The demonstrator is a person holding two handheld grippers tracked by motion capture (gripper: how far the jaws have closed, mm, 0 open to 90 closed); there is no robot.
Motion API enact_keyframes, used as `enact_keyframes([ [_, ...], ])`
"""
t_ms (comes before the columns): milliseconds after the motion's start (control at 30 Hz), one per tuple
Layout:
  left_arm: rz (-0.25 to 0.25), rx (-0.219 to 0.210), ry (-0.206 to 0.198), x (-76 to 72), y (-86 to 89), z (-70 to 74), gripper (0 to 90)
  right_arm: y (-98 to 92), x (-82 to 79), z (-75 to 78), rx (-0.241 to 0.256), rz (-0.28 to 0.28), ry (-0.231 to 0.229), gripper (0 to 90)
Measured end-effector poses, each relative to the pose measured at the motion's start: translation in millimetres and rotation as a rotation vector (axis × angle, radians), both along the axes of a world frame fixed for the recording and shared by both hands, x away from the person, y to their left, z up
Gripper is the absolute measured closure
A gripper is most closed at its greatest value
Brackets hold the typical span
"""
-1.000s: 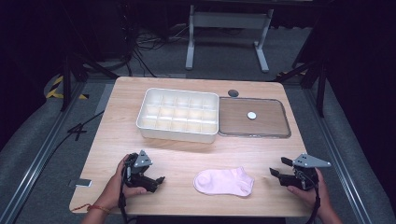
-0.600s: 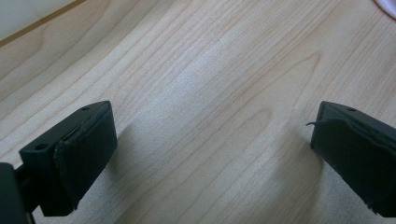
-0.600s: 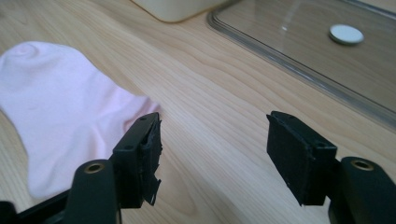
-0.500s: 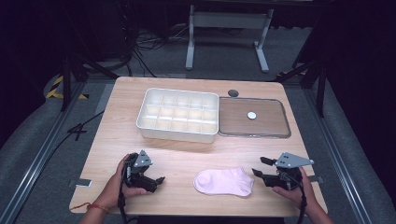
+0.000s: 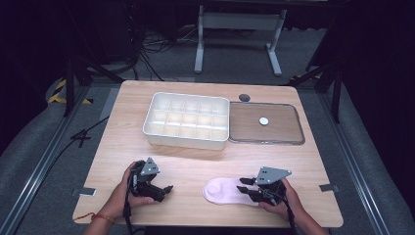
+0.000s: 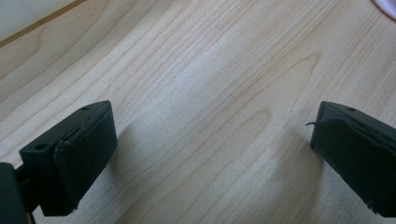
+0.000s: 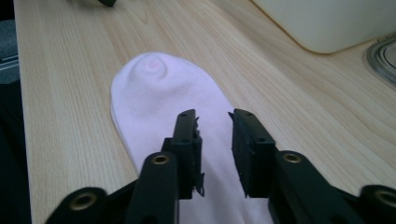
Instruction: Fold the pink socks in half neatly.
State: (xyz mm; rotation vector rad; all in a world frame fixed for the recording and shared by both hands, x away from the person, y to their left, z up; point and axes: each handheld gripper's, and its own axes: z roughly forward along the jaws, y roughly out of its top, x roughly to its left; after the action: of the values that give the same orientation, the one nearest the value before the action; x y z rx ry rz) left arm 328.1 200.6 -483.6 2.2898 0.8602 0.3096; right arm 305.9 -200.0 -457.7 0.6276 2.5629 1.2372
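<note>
I have the right gripper (image 5: 250,189) over the pink sock (image 5: 222,191), which lies flat on the desk (image 5: 195,161) near its front edge, at about 5 o'clock from the white box (image 5: 187,120). In the right gripper view the jaws stand a narrow gap apart above the sock (image 7: 154,93), pointing along it toward the rounded end at 12 o'clock. I see no fabric between them, so I read this gripper as nearly closed but holding nothing. I cannot tell whether the tips touch the cloth.

My left gripper (image 5: 161,190) rests at about 9 o'clock from the sock, well apart from it. In the left gripper view its jaws are spread wide over bare wood (image 6: 210,93).

The risks, as I judge them. The gap is narrow and the sock lies flat, so if I close from here I may pinch only the top layer, or nothing at all. A thin pinch could slip out on the lift. If I press down to catch more cloth, the tips could push the sock along the smooth desk and bunch it. The sock sits close to the front edge, so a push toward 6 o'clock could send it off. The clear lid (image 5: 266,123) lies beside the box at 3 o'clock; a dangling sock carried that way might drag across it.
</note>
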Motion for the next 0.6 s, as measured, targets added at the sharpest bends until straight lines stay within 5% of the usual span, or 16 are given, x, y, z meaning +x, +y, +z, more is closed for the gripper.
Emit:
enact_keyframes([
  [300, -0.007, -0.003, -0.011, -3.3, -2.0, 2.1, 7.3, 11.5, 0.3, -16.2, -0.045, 0.033, 0.046, 80.4],
  [433, 0.019, -0.041, 0.005, -3.9, -5.7, 4.3, 21.4, 14.1, 0.6, -19.2, -0.055, 0.036, 0.059, 81.9],
  [567, 0.004, -0.168, 0.081, 2.5, -23.7, 7.9, 31.8, 17.2, 0.5, -20.8, -0.045, 0.040, 0.058, 83.3],
  [600, 0.004, -0.168, 0.081, 2.5, -23.7, 7.9, 32.3, 17.2, 0.5, -20.8, -0.045, 0.040, 0.058, 83.3],
])
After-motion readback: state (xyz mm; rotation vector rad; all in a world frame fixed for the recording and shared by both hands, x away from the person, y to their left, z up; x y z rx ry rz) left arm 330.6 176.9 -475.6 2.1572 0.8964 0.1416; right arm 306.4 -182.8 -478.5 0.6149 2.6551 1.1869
